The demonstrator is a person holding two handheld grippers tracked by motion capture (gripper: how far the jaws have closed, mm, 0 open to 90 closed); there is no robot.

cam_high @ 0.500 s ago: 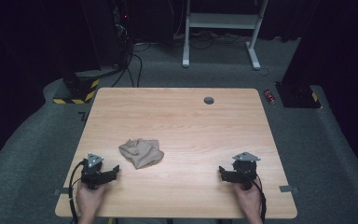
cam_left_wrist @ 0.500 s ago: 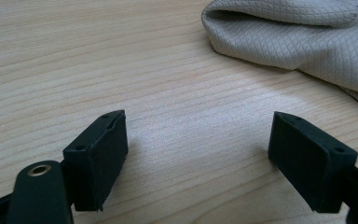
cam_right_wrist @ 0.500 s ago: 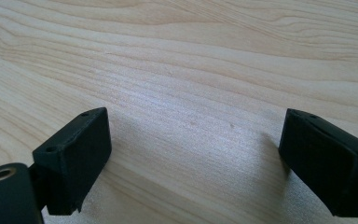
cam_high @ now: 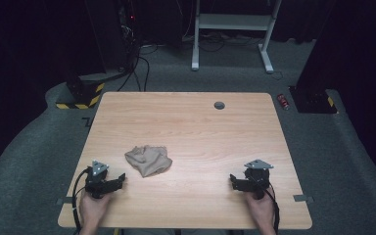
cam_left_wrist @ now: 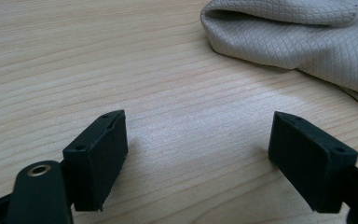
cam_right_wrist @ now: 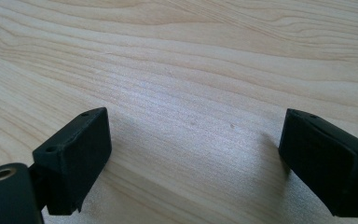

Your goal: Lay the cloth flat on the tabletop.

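Observation:
A crumpled beige cloth [cam_high: 148, 160] lies on the wooden table [cam_high: 191, 127], left of centre. In the left gripper view the cloth [cam_left_wrist: 303, 39] with its fine diamond weave sits ahead and to the right of the jaws, apart from them. My left gripper [cam_high: 120, 180] rests near the table's front left, just below and left of the cloth, open [cam_left_wrist: 198, 158] with bare wood between its jaws. My right gripper [cam_high: 233, 180] rests near the front right, open [cam_right_wrist: 193, 161], over bare wood only.
A small dark round grommet [cam_high: 219, 105] sits near the table's far edge. Beyond the table stand a white desk frame [cam_high: 232, 29], cables, a yellow-black striped block [cam_high: 81, 98] and a red can [cam_high: 284, 101] on the grey floor.

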